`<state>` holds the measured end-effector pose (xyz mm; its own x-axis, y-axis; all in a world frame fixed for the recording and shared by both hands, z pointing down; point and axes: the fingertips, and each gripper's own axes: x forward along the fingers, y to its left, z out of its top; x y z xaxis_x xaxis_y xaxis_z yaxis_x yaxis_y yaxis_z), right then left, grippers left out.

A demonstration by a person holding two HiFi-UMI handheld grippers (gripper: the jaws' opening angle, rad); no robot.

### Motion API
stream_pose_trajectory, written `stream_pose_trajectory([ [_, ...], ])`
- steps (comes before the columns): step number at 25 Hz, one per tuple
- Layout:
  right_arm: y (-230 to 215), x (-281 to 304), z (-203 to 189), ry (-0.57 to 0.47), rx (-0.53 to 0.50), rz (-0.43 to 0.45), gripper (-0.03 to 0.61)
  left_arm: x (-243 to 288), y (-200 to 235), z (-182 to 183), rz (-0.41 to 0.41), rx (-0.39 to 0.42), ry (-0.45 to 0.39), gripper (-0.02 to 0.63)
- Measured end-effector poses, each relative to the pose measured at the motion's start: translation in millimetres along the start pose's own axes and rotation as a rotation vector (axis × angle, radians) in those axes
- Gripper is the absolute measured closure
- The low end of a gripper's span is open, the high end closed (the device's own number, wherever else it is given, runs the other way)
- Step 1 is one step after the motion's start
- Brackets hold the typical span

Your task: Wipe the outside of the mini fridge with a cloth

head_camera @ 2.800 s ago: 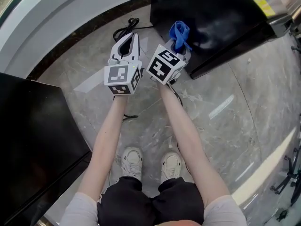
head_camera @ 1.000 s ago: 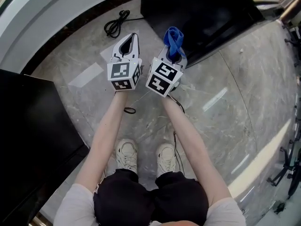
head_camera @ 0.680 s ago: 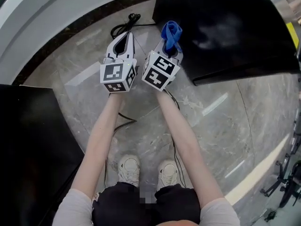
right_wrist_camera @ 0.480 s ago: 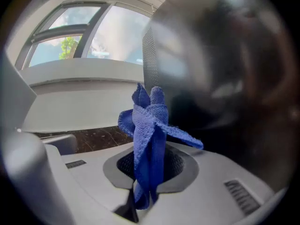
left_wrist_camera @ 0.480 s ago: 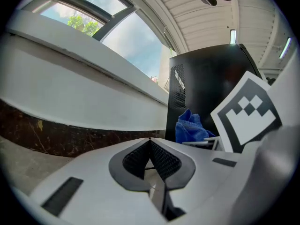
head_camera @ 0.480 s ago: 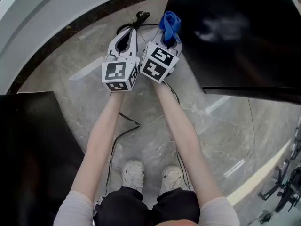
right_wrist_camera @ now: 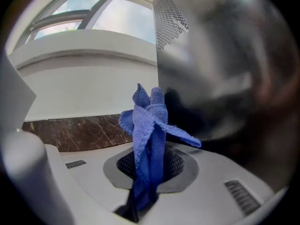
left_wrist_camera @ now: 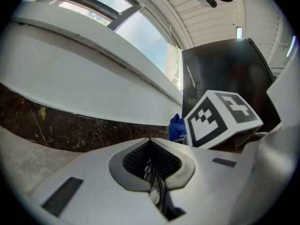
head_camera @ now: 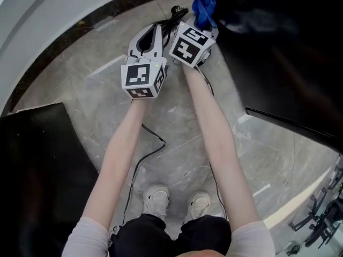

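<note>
R claw: right gripper point(head_camera: 208, 24) is clamped on the blue cloth point(head_camera: 203, 5). In the right gripper view point(right_wrist_camera: 149, 172) the jaws pinch its lower end and the rest stands up in a loose twist point(right_wrist_camera: 147, 121).
L claw: left gripper point(head_camera: 153, 30) has its jaws pressed together w/ nothing between them, seen plainly in its own view point(left_wrist_camera: 152, 163). It's held just left of the R one, marker cubes nearly side by side.
Cloth: knit, blue, at the far end of the R claw, right by the fridge's left side. Can't tell if it touches. It also peeks out behind the R cube in the left gripper view point(left_wrist_camera: 176, 127).
Mini fridge: black, glossy, far right of the floor point(head_camera: 289, 52). It fills the right half of the right gripper view point(right_wrist_camera: 225, 69), w/ a mesh vent patch at its top corner point(right_wrist_camera: 169, 20).
Cord: black power cable point(head_camera: 174, 17) bunched on the floor at the far side, between the claws and the wall.
Floor: grey marble tiles point(head_camera: 177, 143), w/ another thin black wire point(head_camera: 144, 154) trailing near the person's white sneakers point(head_camera: 158, 202).
Near left: dark cabinet point(head_camera: 37, 181).
Far side: white curved wall point(head_camera: 53, 15) w/ dark stone skirting point(left_wrist_camera: 70, 128) and a window above point(left_wrist_camera: 136, 32).
</note>
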<state>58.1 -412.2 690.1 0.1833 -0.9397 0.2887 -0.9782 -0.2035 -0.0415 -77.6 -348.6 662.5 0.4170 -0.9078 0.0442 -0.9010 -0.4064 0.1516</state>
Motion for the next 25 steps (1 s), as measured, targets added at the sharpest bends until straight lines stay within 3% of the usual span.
stream_pose_trajectory([
  [10, -4, 7, -7, 0.027, 0.002, -0.067, 0.495, 8, -1, -2, -0.019, 0.005, 0.011, 0.609],
  [16, -17, -14, -5, 0.010, 0.065, -0.153, 0.495, 5, 0, -3, -0.013, 0.003, 0.013, 0.609],
  [25, -38, -47, -10, 0.011, 0.073, -0.187, 0.495, -13, -17, 6, -0.028, -0.023, -0.002, 0.609],
])
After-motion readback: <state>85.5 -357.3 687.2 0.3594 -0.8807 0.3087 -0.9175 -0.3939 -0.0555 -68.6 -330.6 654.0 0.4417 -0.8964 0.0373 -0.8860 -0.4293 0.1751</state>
